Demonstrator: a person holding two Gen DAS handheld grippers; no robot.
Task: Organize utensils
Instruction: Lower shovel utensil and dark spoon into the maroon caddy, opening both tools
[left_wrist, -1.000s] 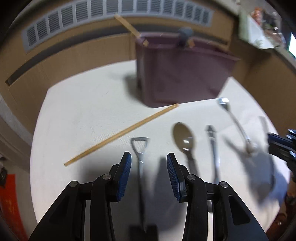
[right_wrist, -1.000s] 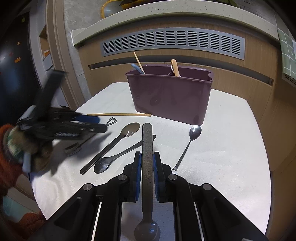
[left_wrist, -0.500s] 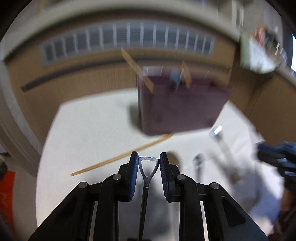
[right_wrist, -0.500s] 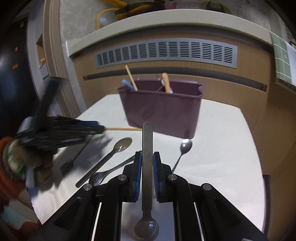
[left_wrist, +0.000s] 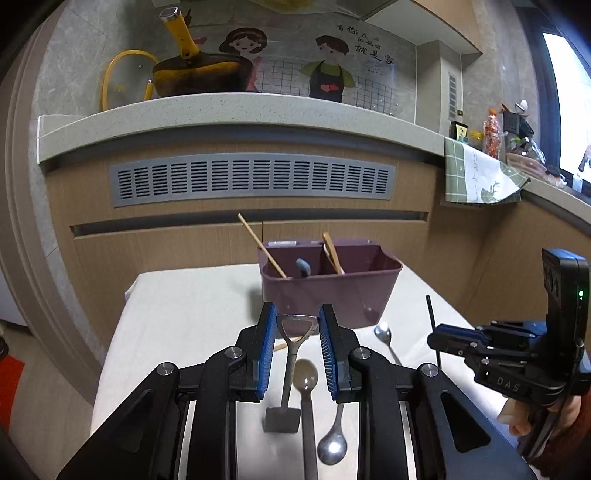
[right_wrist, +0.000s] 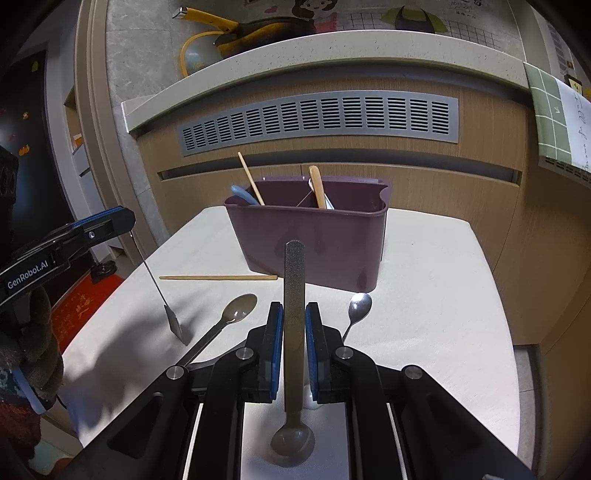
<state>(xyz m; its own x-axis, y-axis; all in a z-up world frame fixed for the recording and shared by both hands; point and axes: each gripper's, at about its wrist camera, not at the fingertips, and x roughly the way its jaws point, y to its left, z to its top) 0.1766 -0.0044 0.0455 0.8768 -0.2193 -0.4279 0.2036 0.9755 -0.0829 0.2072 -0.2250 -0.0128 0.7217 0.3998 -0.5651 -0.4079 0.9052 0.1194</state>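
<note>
A yellow-handled pan (left_wrist: 192, 72) sits on the stone counter (left_wrist: 236, 110) above a grey vent grille (left_wrist: 251, 181).

left tool (left_wrist: 297, 332) closed, shovel spoon (left_wrist: 286, 373) lifted

A purple plastic caddy (right_wrist: 308, 236) is standing at the back of the white table (right_wrist: 436, 295); a wooden chopstick (right_wrist: 218, 277) is lying before it, left of a small steel spoon (right_wrist: 356, 310).

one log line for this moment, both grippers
left hand-held gripper: shut on shovel spoon, lifted | right hand-held gripper: shut on dark spoon, lifted | bin: ahead
</note>
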